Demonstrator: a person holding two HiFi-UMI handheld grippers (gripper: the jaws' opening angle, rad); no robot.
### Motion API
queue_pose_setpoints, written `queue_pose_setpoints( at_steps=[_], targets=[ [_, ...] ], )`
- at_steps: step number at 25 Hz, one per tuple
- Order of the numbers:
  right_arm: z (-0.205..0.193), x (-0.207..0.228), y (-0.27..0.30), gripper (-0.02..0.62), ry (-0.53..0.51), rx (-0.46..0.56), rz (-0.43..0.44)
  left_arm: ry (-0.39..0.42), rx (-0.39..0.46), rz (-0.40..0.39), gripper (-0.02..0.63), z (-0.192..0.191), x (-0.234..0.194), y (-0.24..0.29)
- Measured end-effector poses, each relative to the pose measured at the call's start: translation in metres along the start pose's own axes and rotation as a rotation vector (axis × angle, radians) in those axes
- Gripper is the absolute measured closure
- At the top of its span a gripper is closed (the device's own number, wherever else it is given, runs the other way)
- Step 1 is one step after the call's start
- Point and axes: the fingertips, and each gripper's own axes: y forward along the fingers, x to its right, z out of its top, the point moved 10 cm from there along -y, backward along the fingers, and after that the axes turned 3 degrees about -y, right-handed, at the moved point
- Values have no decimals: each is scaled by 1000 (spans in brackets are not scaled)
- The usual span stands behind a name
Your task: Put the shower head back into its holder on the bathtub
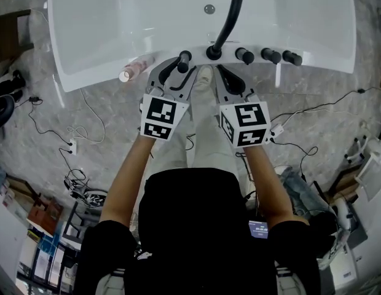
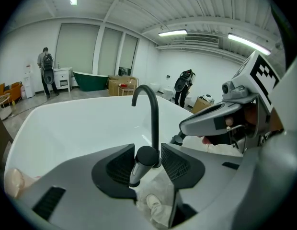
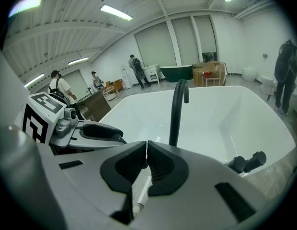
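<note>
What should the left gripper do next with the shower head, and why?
Probably draw the left gripper straight back, clear of the shower head. Its jaws stand apart on either side of the shower head without squeezing it. The shower head also appears to stand by itself on the bathtub rim, so there seems nothing left to hold.
</note>
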Motion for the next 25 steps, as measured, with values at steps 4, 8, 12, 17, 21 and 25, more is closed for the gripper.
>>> queue_pose_setpoints(
  at_steps=[4,8,12,17,21,25],
  targets=[
    [9,-7,-11,571,-9,19,-10,-9,13,-2,437,6,0,-16],
    [16,-18,-23,571,-51,35,-9,-9,31,5,439,12,3,-36],
    [22,-28,-41,571,-78,59,-26,-2,46,9,468,21,10,-58],
    [26,-50,-68,571,-88,83,-40,8,113,22,523,33,21,-94],
    [28,-74,-87,571,-145,107,-46,-19,166,-1,561,41,31,-121],
    [35,-97,-110,571,-227,138,-88,32,200,-4,576,47,37,-152]
  ],
)
